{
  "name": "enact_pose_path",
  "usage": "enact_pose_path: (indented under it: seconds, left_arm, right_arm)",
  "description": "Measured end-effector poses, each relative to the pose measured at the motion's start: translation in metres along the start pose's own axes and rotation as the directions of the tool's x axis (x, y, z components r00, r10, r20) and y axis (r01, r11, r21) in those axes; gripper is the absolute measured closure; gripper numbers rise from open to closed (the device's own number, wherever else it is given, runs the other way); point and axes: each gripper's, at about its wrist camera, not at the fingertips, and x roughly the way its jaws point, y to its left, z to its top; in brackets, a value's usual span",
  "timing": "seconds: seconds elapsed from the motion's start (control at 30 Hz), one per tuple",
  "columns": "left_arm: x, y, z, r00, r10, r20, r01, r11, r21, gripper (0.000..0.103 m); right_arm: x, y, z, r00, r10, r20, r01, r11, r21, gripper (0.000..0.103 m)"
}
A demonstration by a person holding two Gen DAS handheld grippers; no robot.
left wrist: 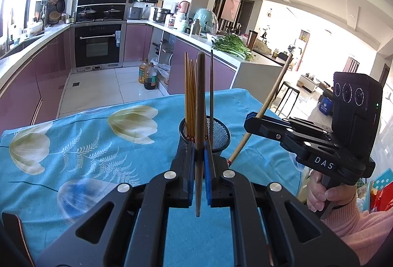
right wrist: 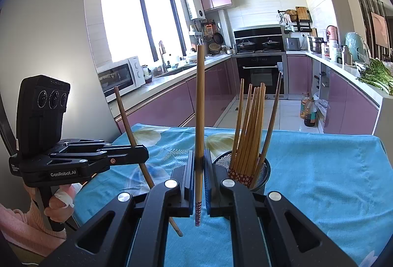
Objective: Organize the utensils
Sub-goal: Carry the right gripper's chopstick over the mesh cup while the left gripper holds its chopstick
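A black mesh holder (left wrist: 218,134) stands on the blue flowered tablecloth (left wrist: 86,144) with several wooden chopsticks (left wrist: 190,97) upright in it; it also shows in the right wrist view (right wrist: 260,176) with its chopsticks (right wrist: 248,134). My left gripper (left wrist: 200,156) is shut on one wooden chopstick (left wrist: 200,100), held upright just in front of the holder. My right gripper (right wrist: 199,168) is shut on another chopstick (right wrist: 200,107), held upright left of the holder. Each gripper appears in the other's view: the right gripper (left wrist: 253,119) with its chopstick (left wrist: 270,100), the left gripper (right wrist: 141,154) with its chopstick (right wrist: 127,119).
The table stands in a kitchen with purple cabinets (left wrist: 49,75), an oven (left wrist: 98,45) and a counter with green vegetables (left wrist: 233,45). Oil bottles (left wrist: 147,74) stand on the floor beyond the table's far edge. A microwave (right wrist: 120,78) sits on the left counter.
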Motion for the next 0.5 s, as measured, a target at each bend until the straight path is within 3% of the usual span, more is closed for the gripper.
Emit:
enact_pose_path:
  seconds: [0.5]
  left_arm:
    - [-0.0017,-0.0041,0.0067,1.000,0.001,0.016,-0.002,1.000,0.018,0.096]
  right_arm:
    - [-0.0001,-0.0010,0.0037,1.000,-0.006,0.019,0.006,1.000,-0.014,0.097]
